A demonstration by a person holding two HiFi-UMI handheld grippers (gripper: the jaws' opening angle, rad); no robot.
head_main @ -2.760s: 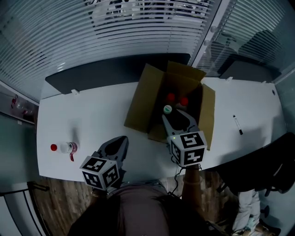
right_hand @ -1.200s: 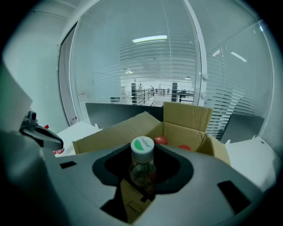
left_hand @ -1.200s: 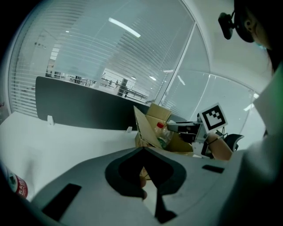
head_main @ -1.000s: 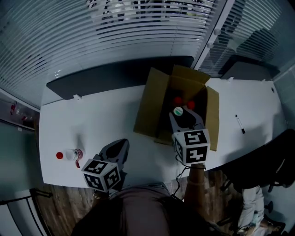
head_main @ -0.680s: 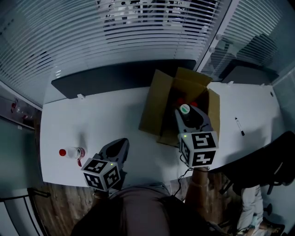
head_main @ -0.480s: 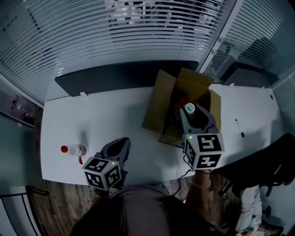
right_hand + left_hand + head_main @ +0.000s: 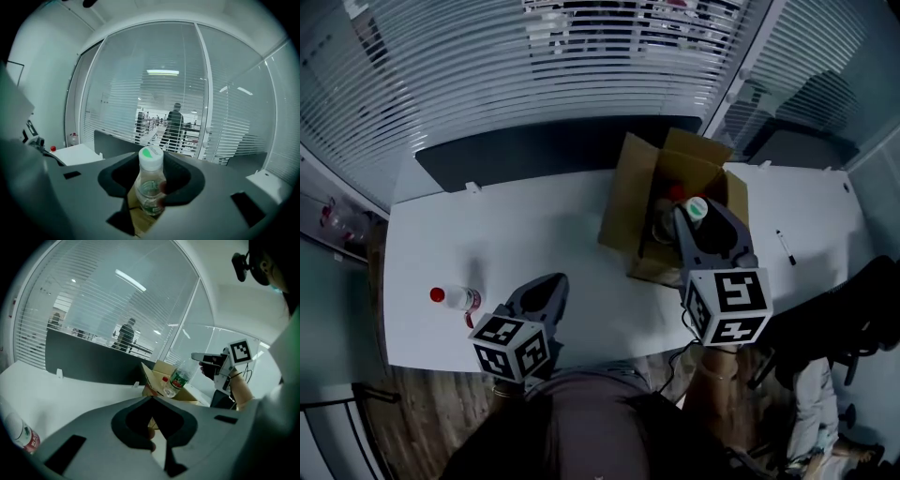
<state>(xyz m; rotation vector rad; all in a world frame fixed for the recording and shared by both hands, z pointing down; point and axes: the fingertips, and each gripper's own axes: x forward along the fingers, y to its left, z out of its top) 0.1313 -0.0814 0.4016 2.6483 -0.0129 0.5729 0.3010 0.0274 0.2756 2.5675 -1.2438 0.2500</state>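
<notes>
White table (image 7: pixel 581 234) fills the head view, with slatted blinds and glass walls behind it and a dark panel (image 7: pixel 534 150) along its far edge. Toward the right stands an open cardboard box (image 7: pixel 628 202), a red-capped bottle (image 7: pixel 675 192) showing inside it. The right gripper (image 7: pixel 694 217) is clamped on a clear green-capped bottle (image 7: pixel 150 180), its jaws closed on the upper part just below the cap. The left gripper view shows this bottle in the air above the box, tilted, its body hanging free below the jaws. The left gripper (image 7: pixel 549 283) sits low near the table's near edge, jaws together with nothing between them. It is well apart from another red-capped bottle (image 7: pixel 457 298) lying on its side at the table's left. A marker pen (image 7: pixel 785 246) lies far right. My worry is the high grip on smooth round plastic: the bottle could twist or slide out of the jaws, or its free lower end could swing into a box flap or the bottles inside.
</notes>
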